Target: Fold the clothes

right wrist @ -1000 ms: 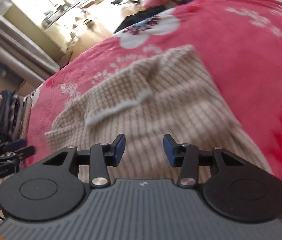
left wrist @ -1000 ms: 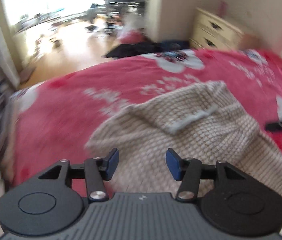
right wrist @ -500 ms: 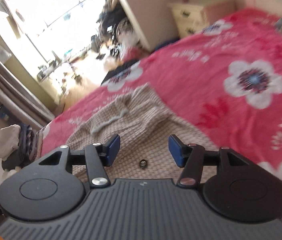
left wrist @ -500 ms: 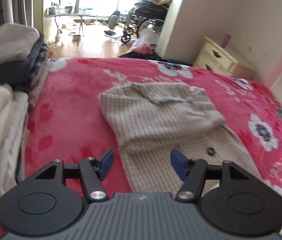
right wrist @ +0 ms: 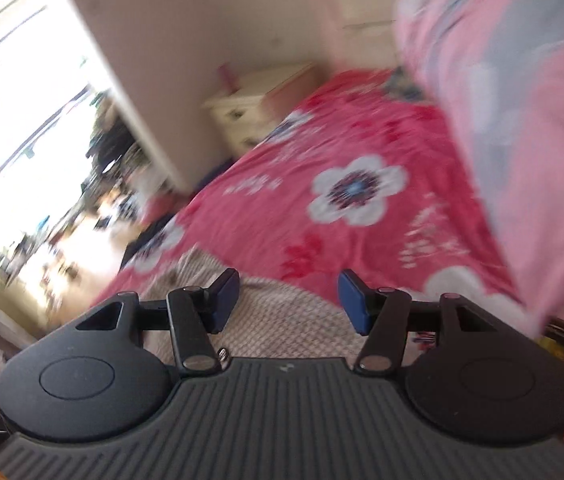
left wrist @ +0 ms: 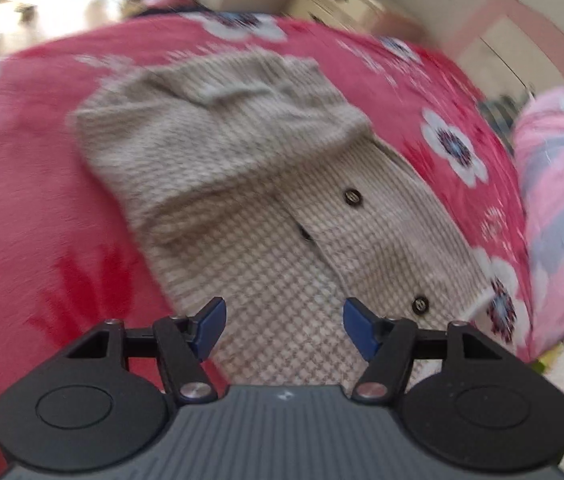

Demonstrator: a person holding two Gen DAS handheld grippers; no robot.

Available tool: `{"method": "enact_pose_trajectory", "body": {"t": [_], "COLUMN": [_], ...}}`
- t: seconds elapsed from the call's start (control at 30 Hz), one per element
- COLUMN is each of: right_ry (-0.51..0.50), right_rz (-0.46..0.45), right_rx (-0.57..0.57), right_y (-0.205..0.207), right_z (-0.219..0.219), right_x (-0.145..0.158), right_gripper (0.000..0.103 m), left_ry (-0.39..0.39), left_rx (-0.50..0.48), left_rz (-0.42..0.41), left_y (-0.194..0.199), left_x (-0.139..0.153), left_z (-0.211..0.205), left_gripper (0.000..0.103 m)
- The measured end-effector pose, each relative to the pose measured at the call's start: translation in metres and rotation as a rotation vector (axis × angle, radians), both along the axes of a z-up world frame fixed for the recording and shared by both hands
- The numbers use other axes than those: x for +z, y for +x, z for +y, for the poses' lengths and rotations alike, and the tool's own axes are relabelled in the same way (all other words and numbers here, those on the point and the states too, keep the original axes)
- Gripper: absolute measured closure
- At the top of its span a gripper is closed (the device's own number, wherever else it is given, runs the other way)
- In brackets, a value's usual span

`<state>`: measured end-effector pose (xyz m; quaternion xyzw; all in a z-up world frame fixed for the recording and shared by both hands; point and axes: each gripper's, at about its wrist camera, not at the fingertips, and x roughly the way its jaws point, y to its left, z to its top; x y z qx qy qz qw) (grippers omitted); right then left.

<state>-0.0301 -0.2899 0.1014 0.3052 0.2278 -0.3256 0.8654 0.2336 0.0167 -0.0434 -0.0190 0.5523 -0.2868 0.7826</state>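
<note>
Left gripper [left wrist: 284, 330] and right gripper [right wrist: 288, 300], both spread and empty, above the near hem of a beige knit cardigan [left wrist: 242, 184] lying on the red floral bedspread [left wrist: 34, 208]; far half already folded over. Soft, light, limp knit, best pinched at near hem corners

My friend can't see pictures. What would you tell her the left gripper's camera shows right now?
A beige knitted cardigan with dark buttons lies on a red flowered blanket, its top part folded down over itself. The open left gripper hovers above its near end, holding nothing. A cream dresser stands by the far wall, and the picture is blurry.
</note>
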Motion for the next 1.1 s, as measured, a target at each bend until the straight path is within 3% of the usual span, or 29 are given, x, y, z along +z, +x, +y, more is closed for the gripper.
{"method": "enact_pose_trajectory", "body": {"t": [0.13, 0.2, 0.4, 0.6, 0.77, 0.9, 1.0, 1.1], "right_ry": [-0.084, -0.095, -0.019, 0.054, 0.093, 0.191, 0.301, 0.342], "right_rz": [0.036, 0.025, 0.044, 0.025, -0.004, -0.019, 0.012, 0.065], "right_rx": [-0.161, -0.247, -0.333, -0.149, 0.088, 0.253, 0.336, 0.418], "right_y": [-0.041, -0.059, -0.062, -0.02, 0.018, 0.049, 0.073, 0.099], "right_z": [0.024, 0.034, 0.023, -0.022, -0.073, -0.121, -0.153, -0.165], "right_x": [0.044, 0.059, 0.049, 0.018, -0.003, -0.03, -0.056, -0.073], "right_gripper": [0.045, 0.038, 0.038, 0.038, 0.038, 0.038, 0.038, 0.038], "left_ry": [0.002, 0.018, 0.003, 0.053, 0.134, 0.176, 0.195, 0.175], "left_rx": [-0.116, -0.178, -0.187, -0.047, 0.159, 0.309, 0.399, 0.44], "left_rz": [0.067, 0.103, 0.128, 0.081, 0.027, 0.019, 0.015, 0.013], "left_y": [0.018, 0.021, 0.015, -0.001, -0.021, -0.044, -0.062, -0.081], "left_x": [-0.014, -0.02, -0.02, -0.005, 0.013, 0.033, 0.052, 0.068], "left_z": [-0.026, -0.039, -0.051, -0.042, -0.039, -0.052, -0.066, -0.082], "left_gripper": [0.037, 0.037, 0.037, 0.037, 0.037, 0.037, 0.037, 0.035]}}
